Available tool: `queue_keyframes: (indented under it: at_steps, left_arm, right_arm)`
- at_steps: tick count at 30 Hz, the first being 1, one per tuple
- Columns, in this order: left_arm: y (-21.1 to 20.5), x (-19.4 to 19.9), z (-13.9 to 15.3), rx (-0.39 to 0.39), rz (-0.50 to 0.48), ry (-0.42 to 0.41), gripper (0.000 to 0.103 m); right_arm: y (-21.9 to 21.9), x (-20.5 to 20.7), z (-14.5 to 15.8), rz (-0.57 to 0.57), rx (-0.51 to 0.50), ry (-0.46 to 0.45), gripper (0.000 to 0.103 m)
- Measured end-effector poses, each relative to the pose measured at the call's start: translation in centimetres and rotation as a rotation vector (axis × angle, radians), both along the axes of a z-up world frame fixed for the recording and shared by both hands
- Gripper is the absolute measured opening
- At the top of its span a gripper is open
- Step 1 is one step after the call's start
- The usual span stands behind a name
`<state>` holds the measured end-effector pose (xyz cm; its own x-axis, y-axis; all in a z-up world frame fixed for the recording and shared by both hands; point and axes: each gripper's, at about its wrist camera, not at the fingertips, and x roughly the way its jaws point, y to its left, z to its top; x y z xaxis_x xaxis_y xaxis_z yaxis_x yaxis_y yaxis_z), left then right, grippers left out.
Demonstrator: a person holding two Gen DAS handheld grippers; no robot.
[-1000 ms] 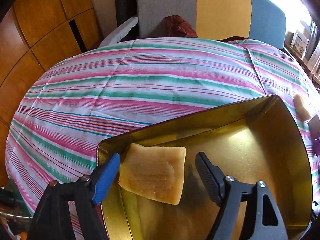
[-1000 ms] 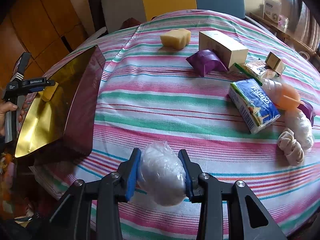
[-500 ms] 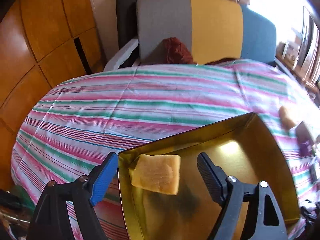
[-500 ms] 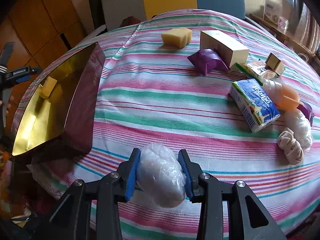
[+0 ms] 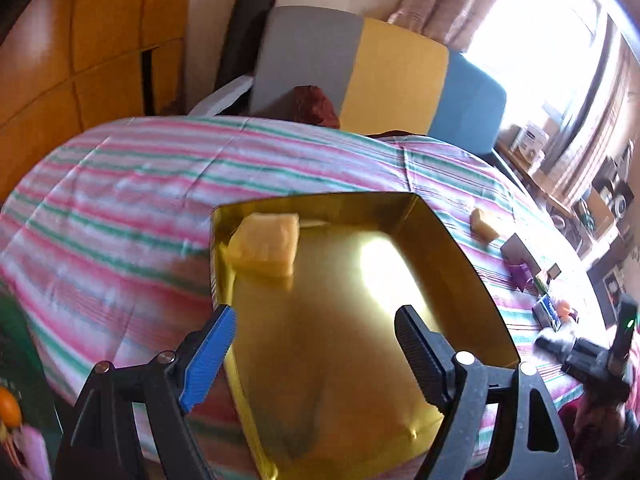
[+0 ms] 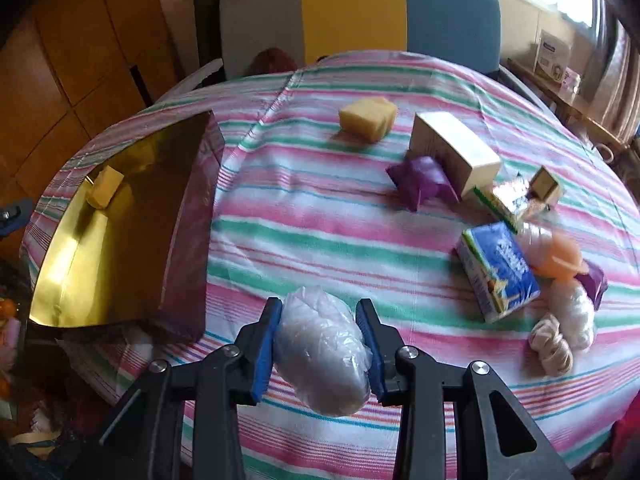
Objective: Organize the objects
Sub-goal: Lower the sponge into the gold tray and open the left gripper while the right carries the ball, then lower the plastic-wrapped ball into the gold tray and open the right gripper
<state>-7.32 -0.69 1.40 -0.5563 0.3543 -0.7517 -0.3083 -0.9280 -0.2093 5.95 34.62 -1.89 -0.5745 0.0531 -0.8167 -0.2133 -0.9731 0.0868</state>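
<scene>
A striped pink-green-white cloth [image 6: 320, 240] covers the round counter. The gold-lined open box [image 6: 120, 260] overhangs its near-left edge. The right hand-held gripper [image 6: 320, 344] clamps a crumpled clear plastic bundle [image 6: 320, 352]; the left hand-held gripper [image 5: 312, 348] gapes empty.

From my left wrist feed, the gold box's [image 5: 440, 240] near corner is cut off at six o'clock; items at three o'clock blur together.

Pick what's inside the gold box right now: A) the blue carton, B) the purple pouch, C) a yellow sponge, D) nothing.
C: a single yellow sponge lies in a far corner of the gold box; the purple pouch and blue carton sit out on the tablecloth.
</scene>
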Motion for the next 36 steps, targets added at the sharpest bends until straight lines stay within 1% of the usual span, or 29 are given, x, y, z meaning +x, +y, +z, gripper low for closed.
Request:
queue_keyframes:
  at_steps: [3, 5, 7, 9, 11, 14, 17, 21, 28, 29, 30, 31, 33, 34, 36]
  left_arm:
    - [-1.5, 1.0, -0.1, 0.033, 0.041, -0.012, 0.082]
    - [-2.5, 1.5, -0.2, 0.042, 0.064, -0.010, 0.082]
    - [-3.2, 1.8, -0.3, 0.044, 0.076, -0.014, 0.082]
    - [-4.0, 2.0, -0.6, 0.051, 0.089, -0.016, 0.082]
    - [-4.7, 2.2, -0.8, 0.045, 0.103, -0.017, 0.082]
    - [-5.6, 2.3, -0.9, 0.027, 0.126, -0.017, 0.082]
    - [-6.3, 2.5, -1.1, -0.009, 0.153, -0.008, 0.082]
    - [-7.1, 2.7, -1.6, -0.006, 0.176, -0.014, 0.082]
    - [-7.5, 2.6, -2.4, 0.000, 0.194, -0.035, 0.082]
    - [-7.5, 2.6, -2.5, 0.001, 0.195, -0.040, 0.082]
    - [-7.5, 2.6, -2.6, 0.001, 0.197, -0.043, 0.082]
    - [-7.6, 2.6, -2.7, 0.001, 0.198, -0.044, 0.082]
    - [-7.6, 2.6, -2.8, -0.001, 0.199, -0.044, 0.082]
    - [-7.5, 2.6, -2.8, -0.003, 0.200, -0.042, 0.082]
    - [-7.5, 2.6, -2.8, -0.007, 0.201, -0.034, 0.082]
  right_arm:
    - [-1.3, -1.6, 3.1, 0.063, -0.004, 0.058, 0.038]
    - [-3.1, -3.0, 4.9, 0.133, -0.018, 0.092, 0.038]
    - [-5.4, -4.7, 6.2, 0.214, -0.051, 0.115, 0.039]
    - [-8.1, -6.6, 6.6, 0.294, -0.096, 0.116, 0.039]
    - [-11.0, -8.5, 6.4, 0.363, -0.138, 0.103, 0.039]
    - [-15.1, -11.5, 5.3, 0.441, -0.174, 0.065, 0.039]
    - [-18.7, -14.4, 3.3, 0.478, -0.203, 0.003, 0.039]
    - [-22.3, -17.4, 1.0, 0.493, -0.214, -0.054, 0.039]
    - [-24.7, -20.9, -1.6, 0.482, -0.253, -0.105, 0.041]
    - [-24.8, -21.2, -1.8, 0.483, -0.266, -0.110, 0.043]
    - [-25.0, -21.6, -2.1, 0.485, -0.281, -0.116, 0.050]
    - [-25.0, -22.0, -2.4, 0.481, -0.296, -0.124, 0.060]
    - [-24.7, -22.3, -2.4, 0.471, -0.330, -0.119, 0.067]
    - [-24.6, -22.3, -2.3, 0.469, -0.338, -0.105, 0.073]
    - [-24.1, -21.9, -2.0, 0.454, -0.338, -0.091, 0.081]
